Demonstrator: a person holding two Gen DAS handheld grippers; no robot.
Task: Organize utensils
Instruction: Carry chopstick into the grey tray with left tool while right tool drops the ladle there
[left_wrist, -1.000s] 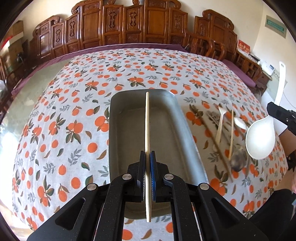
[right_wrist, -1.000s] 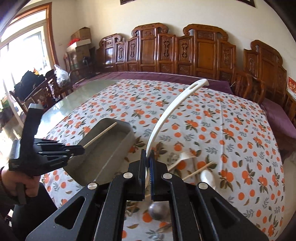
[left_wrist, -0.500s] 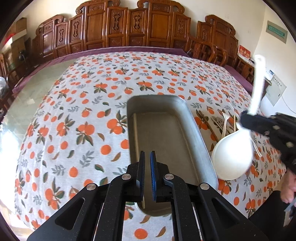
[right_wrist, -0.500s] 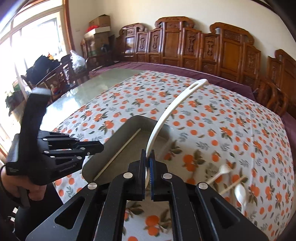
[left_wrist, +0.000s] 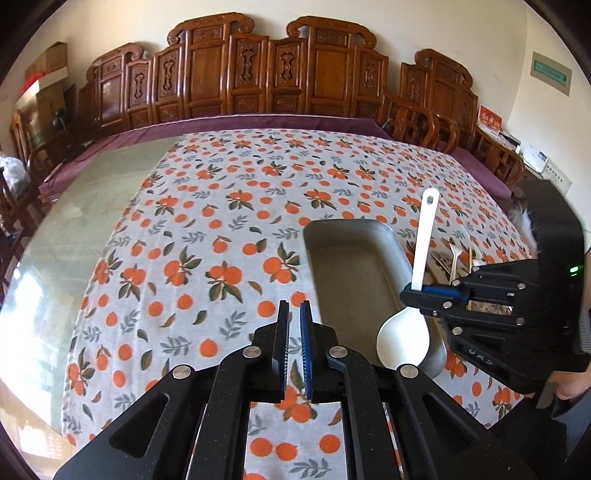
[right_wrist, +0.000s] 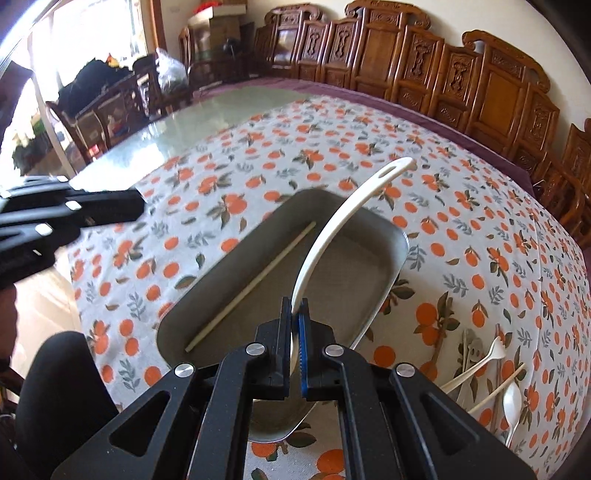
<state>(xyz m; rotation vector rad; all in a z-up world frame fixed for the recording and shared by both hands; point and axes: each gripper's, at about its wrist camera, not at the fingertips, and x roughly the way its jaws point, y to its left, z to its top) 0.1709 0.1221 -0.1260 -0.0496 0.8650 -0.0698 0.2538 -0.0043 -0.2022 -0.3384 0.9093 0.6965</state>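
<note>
Left wrist: left gripper closed, empty, bottom centre. Right gripper at right clamps white ladle, bowl over metal tray.
Right wrist: right gripper clamped on ladle handle; chopstick lies in tray; remaining utensils lower right on table.

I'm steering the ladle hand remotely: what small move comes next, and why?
Probably lower the right gripper a little and open it. It is shut on the white ladle, whose bowl hangs over the near end of the metal tray, beside the chopstick.
</note>
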